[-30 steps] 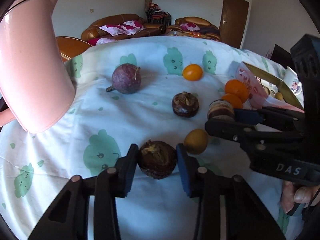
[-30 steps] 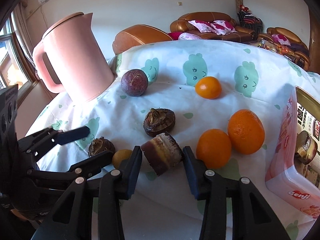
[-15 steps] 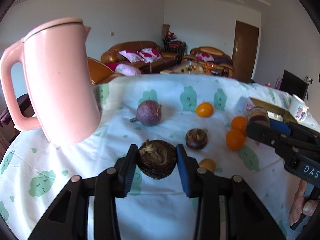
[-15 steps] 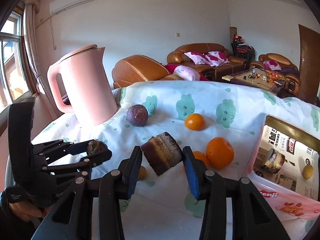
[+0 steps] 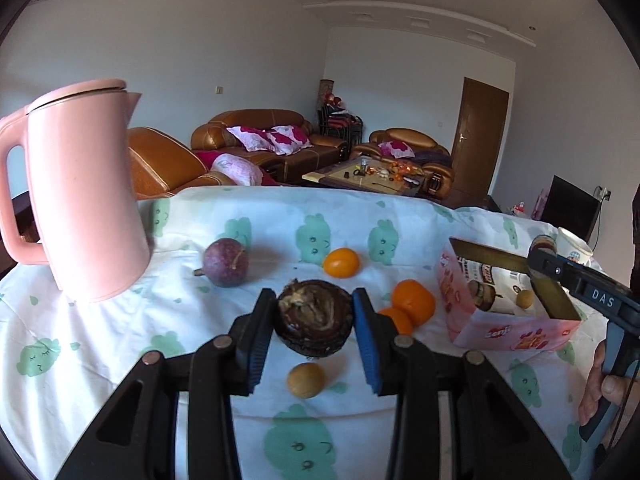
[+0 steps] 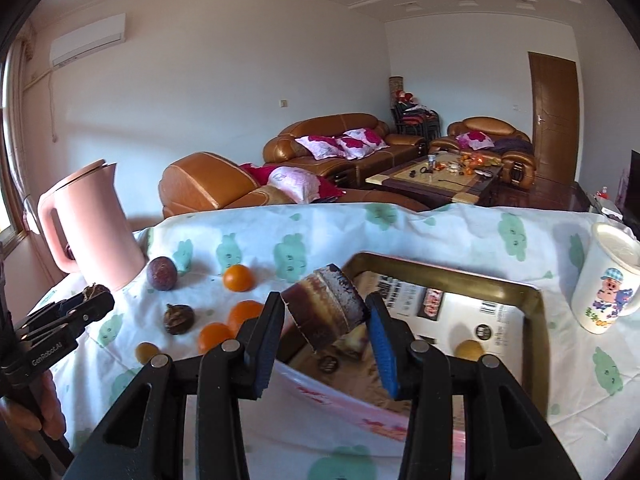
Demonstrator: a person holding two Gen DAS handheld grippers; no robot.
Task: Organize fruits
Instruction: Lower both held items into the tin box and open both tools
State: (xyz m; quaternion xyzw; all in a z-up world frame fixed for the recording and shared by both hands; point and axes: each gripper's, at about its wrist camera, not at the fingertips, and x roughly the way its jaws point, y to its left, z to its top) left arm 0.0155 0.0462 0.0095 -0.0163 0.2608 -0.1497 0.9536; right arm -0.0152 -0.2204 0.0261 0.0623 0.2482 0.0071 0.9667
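Black plastic tongs [image 5: 314, 332], blue ribbed pads [image 5: 365, 340], silver rivets, white "DAS" lettering.

Both wrist views close, facing the sofas, sharing tablecloth [image 5: 100, 332]

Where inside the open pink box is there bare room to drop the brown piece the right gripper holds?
The open pink box has bare floor in its far half, between the gold rim and the small yellow-brown fruit. Its near-left corner, under the striped brown piece in the right gripper, already holds a cut piece, so it is crowded.
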